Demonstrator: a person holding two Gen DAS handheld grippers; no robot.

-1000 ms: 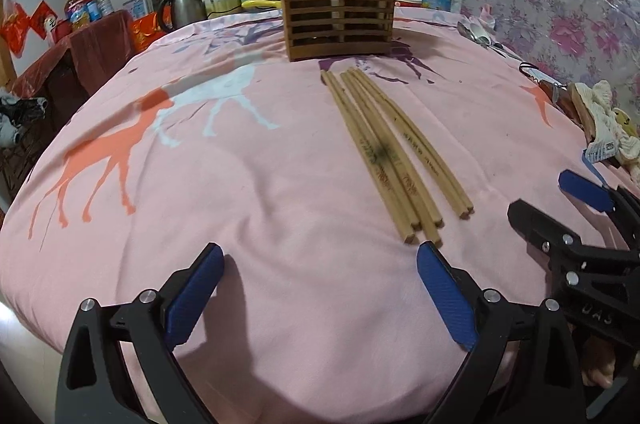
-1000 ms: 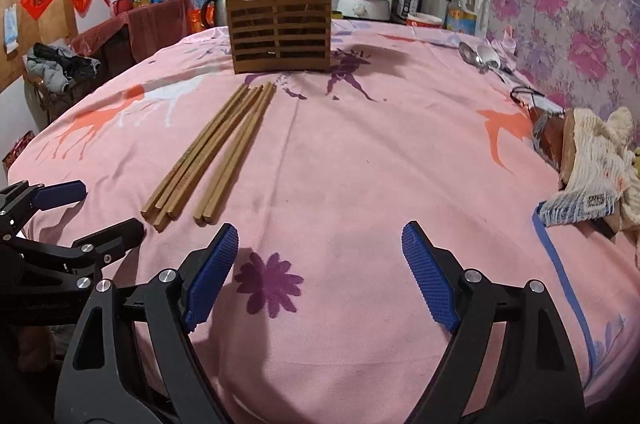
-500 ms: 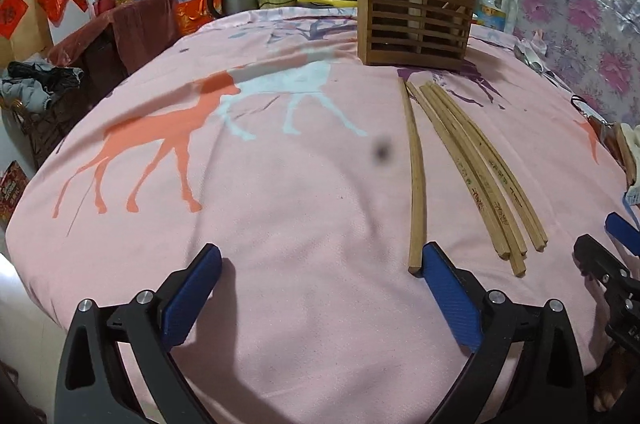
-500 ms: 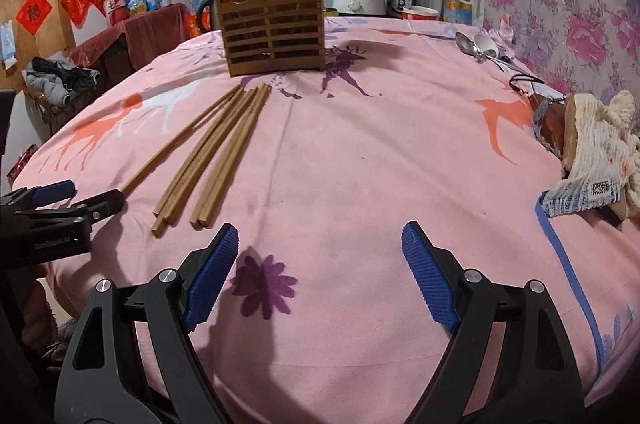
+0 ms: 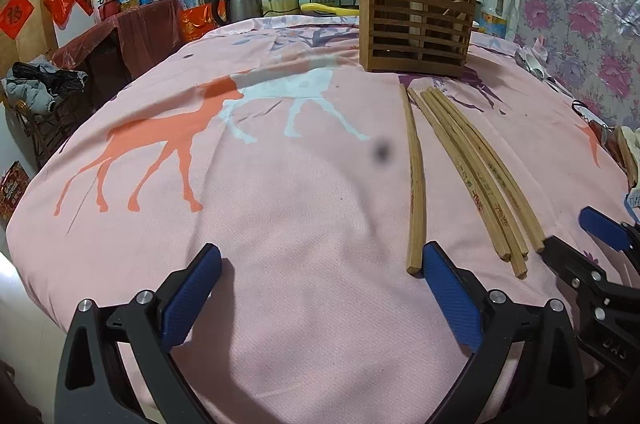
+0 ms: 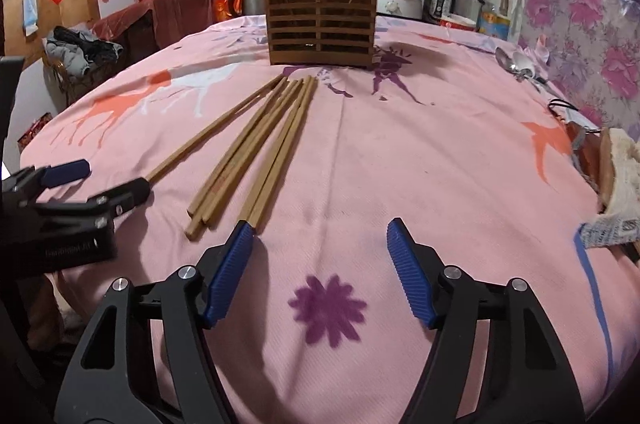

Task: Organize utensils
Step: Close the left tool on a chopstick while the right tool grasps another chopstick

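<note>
Lying apart from the bundle [image 5: 476, 164] now, one chopstick [image 5: 414, 176], left claw [image 5: 320, 288] and right claw [image 6: 320, 264] both agape.

My right gripper [image 6: 320, 244] with blue pads had its jaws wide apart over the pink cloth with deer pictures [image 6: 420, 152]. Its left pad [image 6: 230, 268] sat just beside the near ends of a bunch of long brown wooden chopsticks [image 6: 260, 160]. One lone wooden chopstick [image 6: 216, 132] lay off to the left, and its near end met my black left gripper [image 6: 96, 180]. A brown slatted wooden holder [image 6: 322, 20] stood behind the sticks, with a few sticks poking out.
</note>
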